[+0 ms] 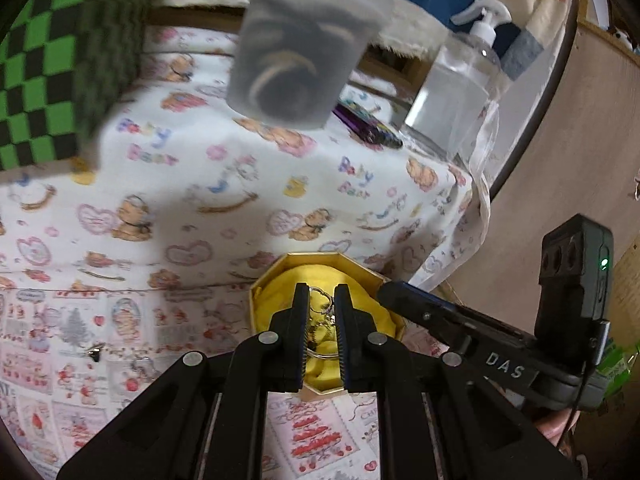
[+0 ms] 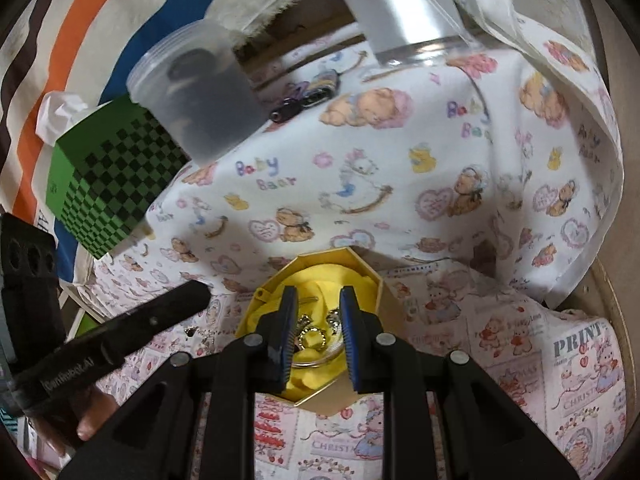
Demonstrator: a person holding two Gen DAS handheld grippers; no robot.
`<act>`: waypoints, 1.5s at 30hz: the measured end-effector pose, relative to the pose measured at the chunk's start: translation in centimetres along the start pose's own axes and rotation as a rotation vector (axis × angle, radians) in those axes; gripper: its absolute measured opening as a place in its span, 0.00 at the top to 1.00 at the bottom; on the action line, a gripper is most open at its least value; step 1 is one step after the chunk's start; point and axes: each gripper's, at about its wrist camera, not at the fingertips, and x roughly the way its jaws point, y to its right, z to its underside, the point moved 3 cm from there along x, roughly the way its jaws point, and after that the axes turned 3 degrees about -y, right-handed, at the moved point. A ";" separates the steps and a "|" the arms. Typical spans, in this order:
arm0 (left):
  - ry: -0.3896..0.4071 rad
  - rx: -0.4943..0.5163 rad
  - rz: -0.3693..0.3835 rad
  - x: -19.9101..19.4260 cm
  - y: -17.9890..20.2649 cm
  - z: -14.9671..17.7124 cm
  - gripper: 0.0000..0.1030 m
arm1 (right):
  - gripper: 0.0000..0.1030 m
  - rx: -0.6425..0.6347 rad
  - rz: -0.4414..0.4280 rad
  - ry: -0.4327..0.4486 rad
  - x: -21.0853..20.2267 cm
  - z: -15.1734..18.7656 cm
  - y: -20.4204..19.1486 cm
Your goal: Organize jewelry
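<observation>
Printed cloth (image 1: 224, 184) with teddy bears and hearts covers the surface in the left wrist view, with a green checkered box (image 1: 48, 72) at the far left, a clear plastic tub (image 1: 308, 48) and a pump bottle (image 1: 460, 84) behind. An octagonal gold box (image 1: 336, 264) lined in yellow sits near the front edge. The left gripper (image 1: 321, 300) hangs over it, its jaws nearly together, and a ring with a chain (image 1: 322, 304) shows in the narrow gap; I cannot tell whether the pads press on it. The right gripper's finger reaches in from the right, beside the box rim.

Seen from the right wrist, the same box (image 2: 362, 258) lies just ahead. The right gripper (image 2: 318, 300) stands over the yellow lining, jaws a little apart and empty, with gold and silver jewelry (image 2: 316, 334) lying inside below them. The other gripper's finger enters from the left.
</observation>
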 end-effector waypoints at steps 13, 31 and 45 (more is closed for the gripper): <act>0.088 0.056 -0.093 -2.5 -0.1 0.3 0.84 | 0.75 -0.011 0.027 0.027 -1.0 -0.1 -0.1; 0.224 0.112 -0.331 -9.1 -5.2 2.4 0.56 | 0.61 -0.104 0.054 0.084 -2.7 0.8 -3.6; 0.006 -0.092 -0.482 -4.3 -12.2 3.1 0.60 | 0.41 -0.184 0.194 0.119 -1.4 2.3 -5.2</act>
